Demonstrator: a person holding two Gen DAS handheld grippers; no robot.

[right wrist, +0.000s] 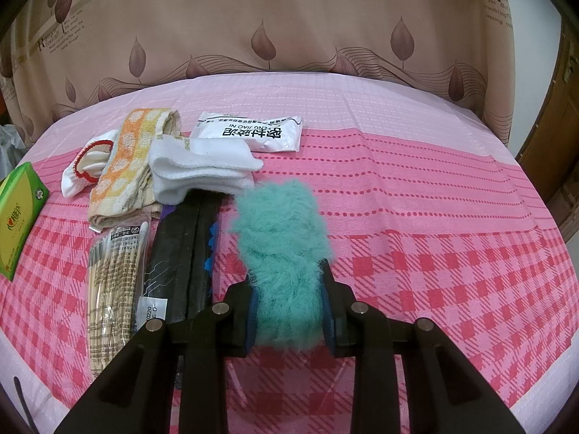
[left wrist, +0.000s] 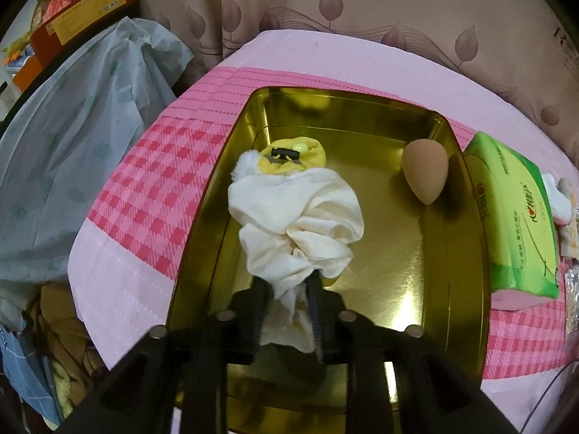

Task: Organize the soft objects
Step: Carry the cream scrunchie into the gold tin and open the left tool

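Note:
A cream cloth (left wrist: 300, 209) lies crumpled in the gold tin (left wrist: 452, 224), on top of a yellow soft item with a black clip (left wrist: 289, 153). The cloth's tail runs between the fingers of my left gripper (left wrist: 289, 284), which stand slightly apart over the tin and do not visibly pinch it. A tan egg-shaped sponge (left wrist: 425, 170) rests at the tin's right side. My right gripper (right wrist: 288, 275) is shut on a teal fluffy piece (right wrist: 282, 238) just above the pink checked tablecloth (right wrist: 434, 235).
To the right gripper's left lie a folded white cloth (right wrist: 202, 170), an orange-checked towel (right wrist: 126, 166), a red-trimmed white sock (right wrist: 83, 170), a white sachet (right wrist: 249, 132), a cotton swab pack (right wrist: 112, 282) and a black flat item (right wrist: 181, 253). A green tissue pack (left wrist: 514, 217) sits beside the tin.

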